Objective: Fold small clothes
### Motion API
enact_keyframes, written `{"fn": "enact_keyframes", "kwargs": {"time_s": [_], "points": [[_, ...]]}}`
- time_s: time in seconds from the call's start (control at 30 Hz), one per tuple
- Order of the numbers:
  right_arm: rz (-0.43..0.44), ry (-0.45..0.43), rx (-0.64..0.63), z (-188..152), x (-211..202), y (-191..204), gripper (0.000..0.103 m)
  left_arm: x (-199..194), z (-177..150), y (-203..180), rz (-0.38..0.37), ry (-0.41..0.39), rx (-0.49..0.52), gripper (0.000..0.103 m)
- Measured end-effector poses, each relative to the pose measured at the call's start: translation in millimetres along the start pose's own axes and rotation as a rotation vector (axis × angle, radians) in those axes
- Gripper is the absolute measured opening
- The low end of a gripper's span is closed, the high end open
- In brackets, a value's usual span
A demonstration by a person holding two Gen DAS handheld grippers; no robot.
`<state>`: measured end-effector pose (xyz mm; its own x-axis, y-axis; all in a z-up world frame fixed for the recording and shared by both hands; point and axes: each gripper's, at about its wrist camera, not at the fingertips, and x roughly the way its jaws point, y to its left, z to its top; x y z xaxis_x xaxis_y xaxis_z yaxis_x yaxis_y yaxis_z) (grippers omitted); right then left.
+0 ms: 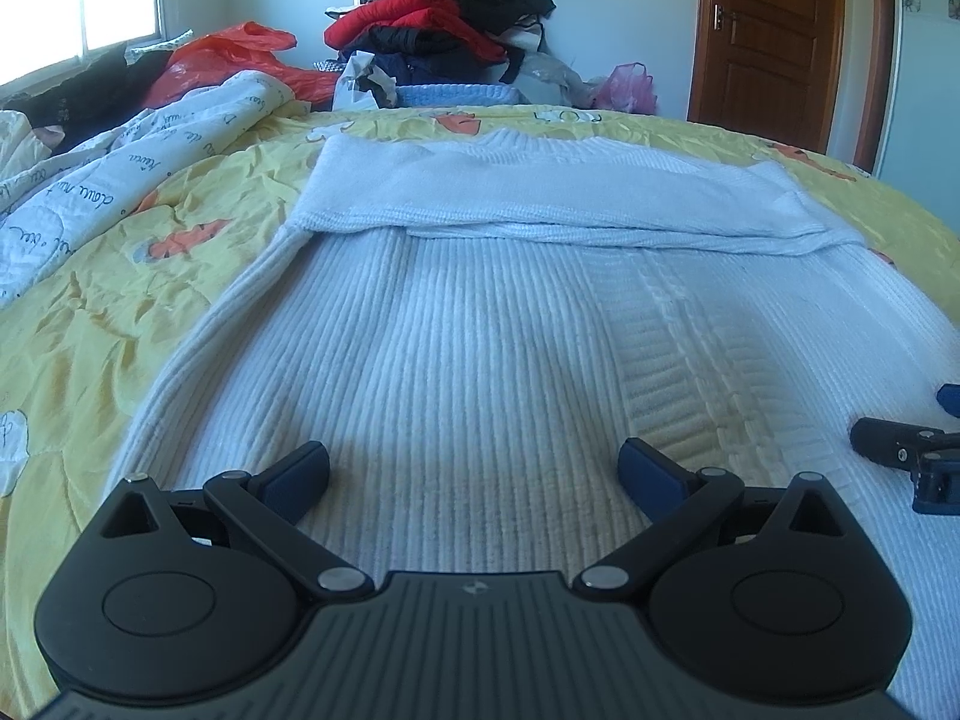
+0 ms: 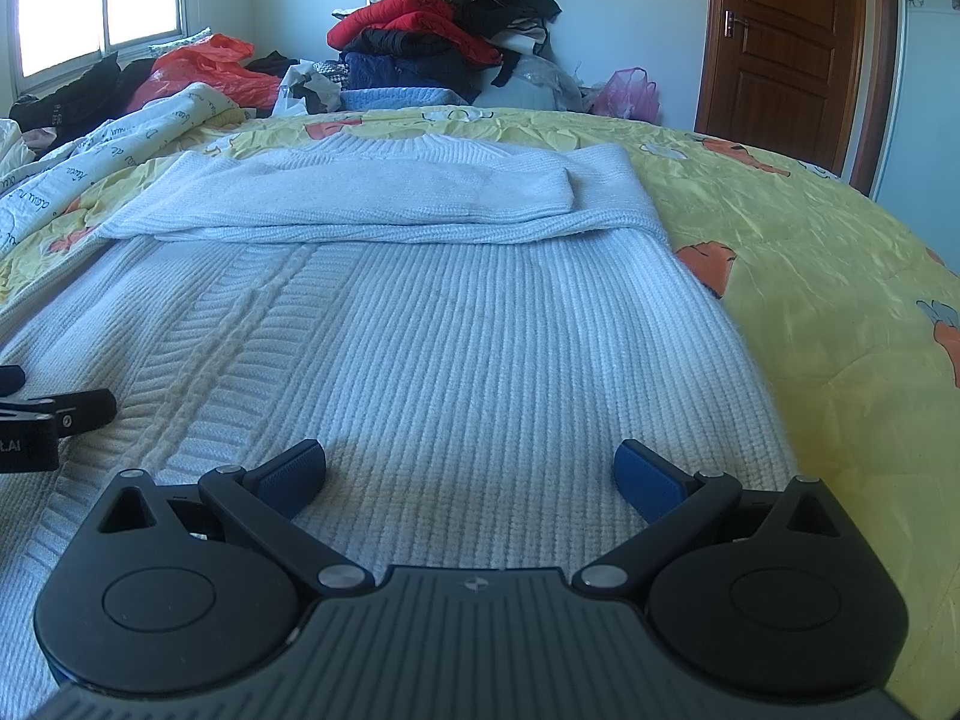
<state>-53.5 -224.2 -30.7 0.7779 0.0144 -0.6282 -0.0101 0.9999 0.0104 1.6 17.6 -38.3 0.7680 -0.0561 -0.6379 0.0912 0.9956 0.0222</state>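
Note:
A white ribbed knit sweater (image 1: 480, 330) lies flat on the yellow bedspread (image 1: 90, 330), with both sleeves folded across its chest (image 1: 540, 198). It also shows in the right wrist view (image 2: 450, 324), sleeves folded at the far end (image 2: 390, 192). My left gripper (image 1: 474, 474) is open and empty, low over the sweater's near hem. My right gripper (image 2: 468, 471) is open and empty, over the hem to the right of the left one. The right gripper shows at the left wrist view's right edge (image 1: 912, 450); the left gripper shows at the right wrist view's left edge (image 2: 48, 420).
A white printed quilt (image 1: 120, 180) is bunched at the left. A pile of red and dark clothes (image 1: 444, 24) stands beyond the bed, with a red plastic bag (image 1: 228, 54) and a pink bag (image 1: 627, 87). A brown door (image 1: 768, 30) is at the far right.

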Motion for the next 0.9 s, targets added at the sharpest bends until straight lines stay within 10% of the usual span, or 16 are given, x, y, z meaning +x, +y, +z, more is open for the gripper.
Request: {"fn": "enact_keyframes", "kwargs": {"time_s": [0.9], "points": [[-0.002, -0.009, -0.013, -13, -13, 1, 0.101, -16, -15, -2, 0.009, -0.016, 0.010, 0.103]]}}
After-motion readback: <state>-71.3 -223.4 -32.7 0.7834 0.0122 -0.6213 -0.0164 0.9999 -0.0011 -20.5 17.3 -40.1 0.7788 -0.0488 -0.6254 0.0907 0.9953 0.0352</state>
